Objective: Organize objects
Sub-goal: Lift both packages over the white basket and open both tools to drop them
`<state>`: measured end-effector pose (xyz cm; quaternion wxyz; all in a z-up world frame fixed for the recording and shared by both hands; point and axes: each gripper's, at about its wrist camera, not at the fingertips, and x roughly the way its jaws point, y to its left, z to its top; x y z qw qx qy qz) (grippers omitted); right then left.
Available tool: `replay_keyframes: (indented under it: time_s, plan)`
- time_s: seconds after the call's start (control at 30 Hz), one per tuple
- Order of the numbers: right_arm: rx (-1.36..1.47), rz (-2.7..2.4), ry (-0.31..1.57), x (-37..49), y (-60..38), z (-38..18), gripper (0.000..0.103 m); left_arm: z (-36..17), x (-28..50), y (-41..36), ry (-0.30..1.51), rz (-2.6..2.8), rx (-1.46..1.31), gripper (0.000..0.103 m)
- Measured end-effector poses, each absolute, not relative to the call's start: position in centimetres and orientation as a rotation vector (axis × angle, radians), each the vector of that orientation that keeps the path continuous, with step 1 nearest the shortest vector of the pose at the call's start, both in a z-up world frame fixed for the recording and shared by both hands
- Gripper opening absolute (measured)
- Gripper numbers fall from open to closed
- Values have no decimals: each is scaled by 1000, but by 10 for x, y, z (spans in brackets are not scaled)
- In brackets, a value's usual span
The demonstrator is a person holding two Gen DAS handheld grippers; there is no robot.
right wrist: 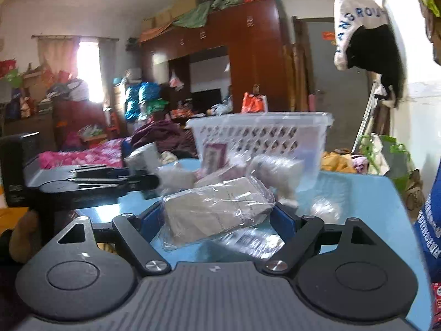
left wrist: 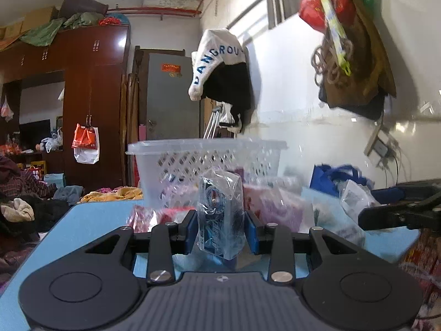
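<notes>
My left gripper (left wrist: 221,230) is shut on a small blue packet in clear wrap (left wrist: 220,212), held upright above the light blue table (left wrist: 91,220). My right gripper (right wrist: 217,219) is shut on a wider beige packet in clear wrap (right wrist: 215,212), lying crosswise between its blue pads. A white lattice basket (left wrist: 209,160) stands at the table's far side, also in the right wrist view as the basket (right wrist: 261,135). Several wrapped packets (left wrist: 273,204) lie loose in front of it. The left gripper shows at the left of the right wrist view (right wrist: 82,179).
A blue bag (left wrist: 336,179) sits at the table's right, by the white wall. Clothes hang on the wall above the basket. A dark wooden wardrobe (left wrist: 91,96) and piles of clothes (right wrist: 82,154) fill the room beyond the table's far edge.
</notes>
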<state>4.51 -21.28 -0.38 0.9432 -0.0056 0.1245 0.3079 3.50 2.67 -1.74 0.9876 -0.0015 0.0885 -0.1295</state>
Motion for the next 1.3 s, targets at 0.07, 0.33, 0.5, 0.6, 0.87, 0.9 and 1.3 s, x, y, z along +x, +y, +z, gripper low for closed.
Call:
replay_keyframes:
  time_s: [0.07, 0.33, 0.5, 0.6, 0.87, 0.9, 1.3]
  plan:
    - [10, 631, 248, 57, -215, 7, 85, -8, 40, 31, 166, -253, -10, 40]
    - [-5, 520, 205, 150, -178, 71, 85, 65, 125, 36, 171, -202, -19, 40]
    - [-59, 459, 226, 202, -152, 81, 85, 93, 199, 34, 253, -174, -75, 40]
    - [-48, 461, 263, 218, -148, 78, 85, 88, 226, 32, 310, -158, -75, 40]
    - [8, 452, 248, 180, -171, 63, 103, 59, 219, 49, 329, -174, -89, 70]
    - [32, 441, 255, 168, -179, 57, 103, 58, 205, 49, 308, -179, -78, 70]
    - [56, 474, 316, 46, -231, -43, 103, -4, 69, 29, 241, -162, 25, 85]
